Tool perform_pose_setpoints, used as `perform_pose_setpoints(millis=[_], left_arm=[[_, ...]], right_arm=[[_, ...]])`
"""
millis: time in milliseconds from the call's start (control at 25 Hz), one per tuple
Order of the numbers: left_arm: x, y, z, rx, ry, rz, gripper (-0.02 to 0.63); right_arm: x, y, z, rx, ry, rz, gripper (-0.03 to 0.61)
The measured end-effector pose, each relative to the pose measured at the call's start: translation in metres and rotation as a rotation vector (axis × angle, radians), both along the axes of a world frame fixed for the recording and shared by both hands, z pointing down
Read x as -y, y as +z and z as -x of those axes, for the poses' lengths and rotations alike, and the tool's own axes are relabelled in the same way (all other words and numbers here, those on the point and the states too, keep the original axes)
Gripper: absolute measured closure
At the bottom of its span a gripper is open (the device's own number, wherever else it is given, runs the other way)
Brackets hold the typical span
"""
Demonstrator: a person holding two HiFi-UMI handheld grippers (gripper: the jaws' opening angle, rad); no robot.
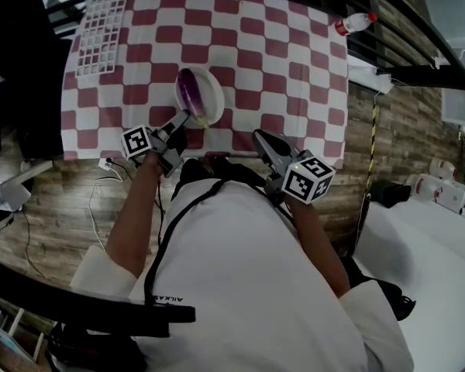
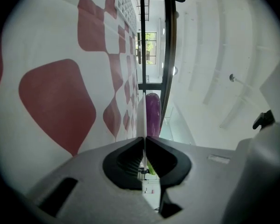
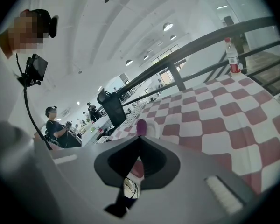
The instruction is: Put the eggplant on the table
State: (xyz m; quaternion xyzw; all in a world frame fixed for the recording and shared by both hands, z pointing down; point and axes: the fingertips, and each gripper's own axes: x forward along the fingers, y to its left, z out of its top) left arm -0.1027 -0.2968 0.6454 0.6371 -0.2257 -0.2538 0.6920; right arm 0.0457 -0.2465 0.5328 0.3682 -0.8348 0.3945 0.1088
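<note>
"On the white plate, mid-table: is that the eggplant?"

"Yes. It is purple and lies lengthwise on the plate's left half, its pale green stem end toward the rim nearest the person. It rests on the plate, not on the red-and-white checked table beneath. Whether the plate sits flat on the cloth cannot be told."

"And the left gripper?"

"It is clamped on the plate's near rim. Its own view shows the jaws drawn narrow, the thin white rim edge-on between them and the eggplant just beyond."

"The right gripper?"

"It hangs to the near right of the plate, well apart from it, over the table's near edge and close to the person's white shirt. The jaws are pressed together with nothing between them. Its view looks across the cloth toward the plate."

"Anything else in frame?"

"A white wire grid lies well to the plate's far left. A red-capped bottle lies well to its far right. In the right gripper view, a seated person appears far behind the plate."
</note>
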Motion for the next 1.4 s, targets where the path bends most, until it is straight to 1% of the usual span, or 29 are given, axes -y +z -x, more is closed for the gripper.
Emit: perform_pose_setpoints(millis=[320, 600, 920, 1040, 1120, 1320, 1400], left_arm=[[0.003, 0.021, 0.002, 0.015, -0.005, 0.036, 0.589], [0.004, 0.03, 0.0, 0.024, 0.002, 0.036, 0.589], [0.006, 0.04, 0.003, 0.056, 0.007, 0.063, 0.588], [0.006, 0.047, 0.006, 0.084, 0.012, 0.08, 0.588], [0.007, 0.049, 0.006, 0.086, 0.014, 0.096, 0.588], [0.007, 0.05, 0.006, 0.099, 0.022, 0.1, 0.588], [0.005, 0.054, 0.007, 0.105, 0.023, 0.119, 0.588]], right_arm=[[0.0, 0.002, -0.005, -0.011, 0.021, 0.006, 0.571], [0.002, -0.001, -0.014, -0.024, 0.049, -0.002, 0.571], [0.004, -0.002, -0.015, -0.023, 0.056, -0.004, 0.571], [0.006, -0.001, -0.014, -0.022, 0.058, -0.001, 0.571], [0.007, -0.001, -0.015, -0.021, 0.061, 0.0, 0.571], [0.01, -0.002, -0.016, -0.016, 0.067, -0.001, 0.571], [0.01, -0.001, -0.016, -0.015, 0.069, 0.0, 0.571]])
